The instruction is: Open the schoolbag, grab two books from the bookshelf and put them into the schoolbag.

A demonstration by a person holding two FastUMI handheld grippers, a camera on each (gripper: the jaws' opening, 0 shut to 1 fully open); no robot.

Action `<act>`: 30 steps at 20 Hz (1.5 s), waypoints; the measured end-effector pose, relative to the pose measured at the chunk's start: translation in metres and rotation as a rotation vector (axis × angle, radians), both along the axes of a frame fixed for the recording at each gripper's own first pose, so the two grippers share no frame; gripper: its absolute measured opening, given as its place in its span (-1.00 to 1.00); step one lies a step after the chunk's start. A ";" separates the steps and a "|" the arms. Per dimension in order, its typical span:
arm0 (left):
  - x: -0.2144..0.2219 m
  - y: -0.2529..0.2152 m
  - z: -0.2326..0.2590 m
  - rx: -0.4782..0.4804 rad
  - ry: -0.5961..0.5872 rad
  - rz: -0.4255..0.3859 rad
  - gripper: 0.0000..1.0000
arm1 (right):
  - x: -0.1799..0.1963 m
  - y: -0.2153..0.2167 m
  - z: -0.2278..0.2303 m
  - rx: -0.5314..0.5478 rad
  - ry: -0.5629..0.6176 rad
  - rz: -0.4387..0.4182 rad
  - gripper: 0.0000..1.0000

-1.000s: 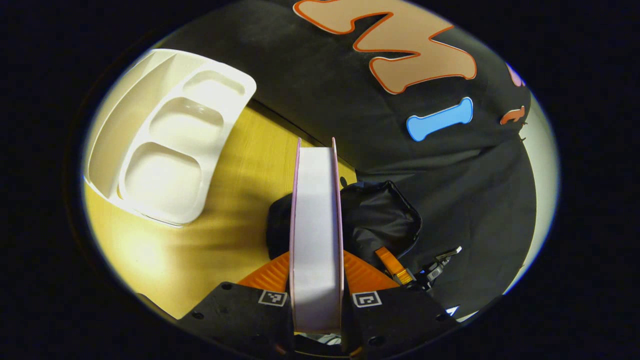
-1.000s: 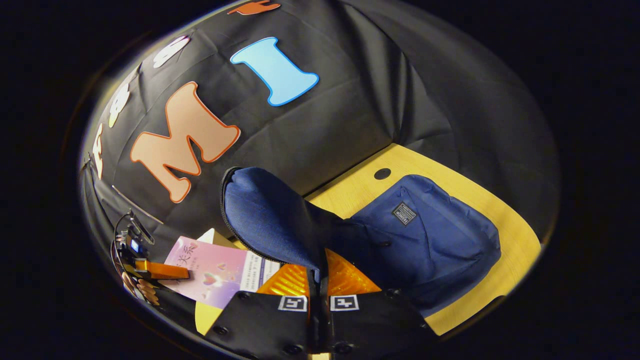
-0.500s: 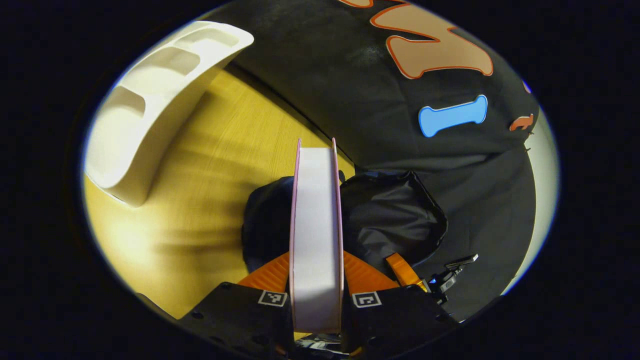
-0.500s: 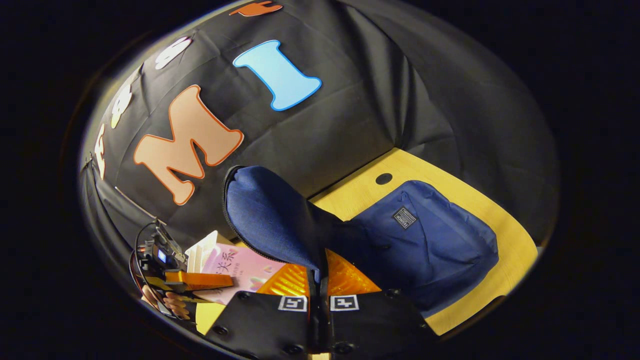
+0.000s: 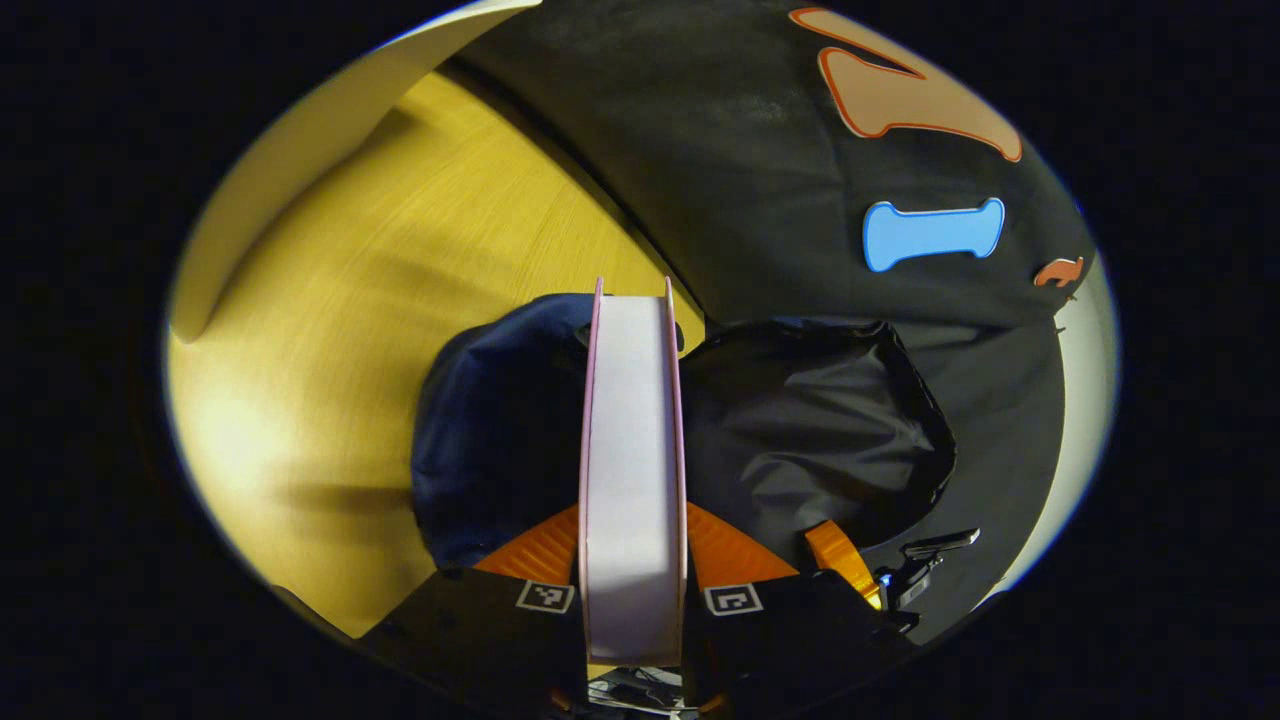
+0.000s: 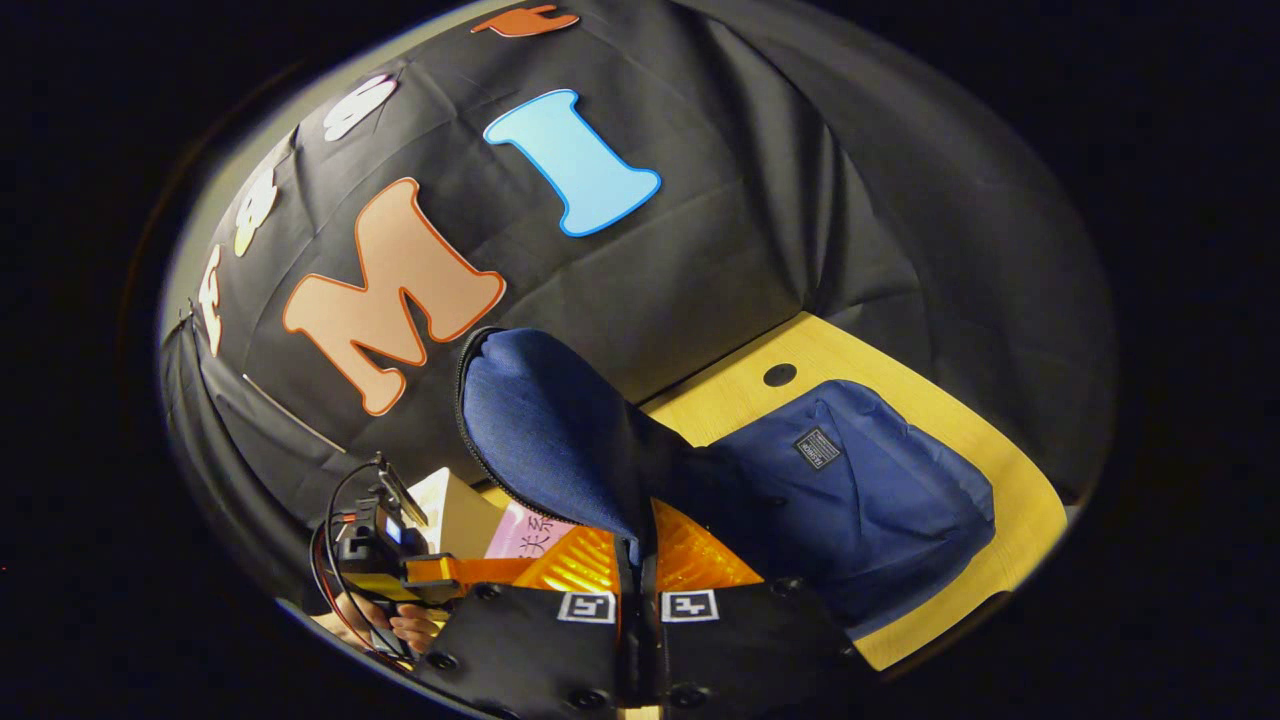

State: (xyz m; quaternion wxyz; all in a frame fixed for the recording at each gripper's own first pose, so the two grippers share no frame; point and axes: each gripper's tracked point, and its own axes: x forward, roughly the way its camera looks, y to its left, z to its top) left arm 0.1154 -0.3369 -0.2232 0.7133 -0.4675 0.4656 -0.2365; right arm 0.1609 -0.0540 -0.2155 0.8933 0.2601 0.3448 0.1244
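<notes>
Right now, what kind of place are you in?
It looks like a small recording booth set up as a study desk: a black cloth wall hangs behind a wooden table, where a blue schoolbag lies open and a book is going in.

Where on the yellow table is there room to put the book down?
Bare table lies between the white tray and the schoolbag. A thin strip runs along the bag's far side. Around the bag's open mouth, both hand-held grippers and the book crowd in.
</notes>
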 end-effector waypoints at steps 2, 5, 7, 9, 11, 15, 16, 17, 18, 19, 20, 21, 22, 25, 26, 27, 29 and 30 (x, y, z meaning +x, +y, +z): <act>0.005 -0.015 -0.005 -0.038 0.022 0.020 -0.34 | -0.001 -0.001 0.002 0.010 -0.009 0.003 -0.94; 0.008 -0.037 -0.016 -0.095 0.042 0.050 -0.33 | 0.001 -0.003 0.007 0.023 -0.020 0.013 -0.94; 0.002 -0.050 -0.028 -0.114 0.058 0.035 -0.35 | 0.003 -0.003 0.011 0.030 -0.027 0.017 -0.94; 0.003 -0.062 -0.032 -0.158 0.074 0.059 -0.34 | 0.005 -0.002 0.011 0.031 -0.030 0.022 -0.94; 0.003 -0.071 -0.037 -0.193 0.093 0.078 -0.33 | 0.004 -0.004 0.011 0.032 -0.029 0.029 -0.94; 0.004 -0.077 -0.045 -0.239 0.124 0.102 -0.37 | 0.006 -0.006 0.008 0.023 -0.022 0.035 -0.95; 0.004 -0.077 -0.047 -0.240 0.126 0.103 -0.34 | 0.007 -0.007 0.007 0.023 -0.018 0.032 -0.94; 0.002 -0.080 -0.048 -0.234 0.126 0.081 -0.34 | 0.007 -0.008 0.005 0.023 -0.016 0.030 -0.94; 0.000 -0.079 -0.058 -0.170 0.124 0.072 -0.30 | 0.007 -0.008 0.005 0.024 -0.015 0.030 -0.94; -0.001 -0.075 -0.065 -0.102 0.114 0.055 -0.31 | 0.007 -0.010 0.004 0.020 -0.016 0.029 -0.92; -0.003 -0.071 -0.073 -0.046 0.105 0.044 0.03 | 0.007 -0.011 0.003 0.017 -0.013 0.030 -0.93; -0.004 -0.072 -0.074 -0.020 0.100 0.027 0.29 | 0.005 -0.012 0.002 0.017 -0.012 0.029 -0.94; -0.009 -0.073 -0.071 0.010 0.095 -0.010 0.32 | 0.006 -0.012 0.001 0.015 -0.010 0.029 -0.92; -0.017 -0.071 -0.068 0.137 0.041 -0.113 0.84 | 0.004 -0.011 0.000 0.006 -0.009 0.037 -0.94; -0.019 -0.071 -0.069 0.178 0.025 -0.139 1.00 | 0.005 -0.011 0.000 0.002 -0.012 0.036 -0.92; -0.019 -0.070 -0.068 0.201 0.008 -0.146 0.92 | 0.005 -0.011 0.000 0.000 -0.013 0.036 -0.92; -0.017 -0.060 -0.066 0.254 -0.023 -0.149 0.92 | 0.005 -0.013 0.000 0.000 -0.015 0.032 -0.96; -0.017 -0.053 -0.064 0.297 -0.045 -0.152 0.93 | 0.005 -0.013 0.001 0.004 -0.014 0.029 -0.94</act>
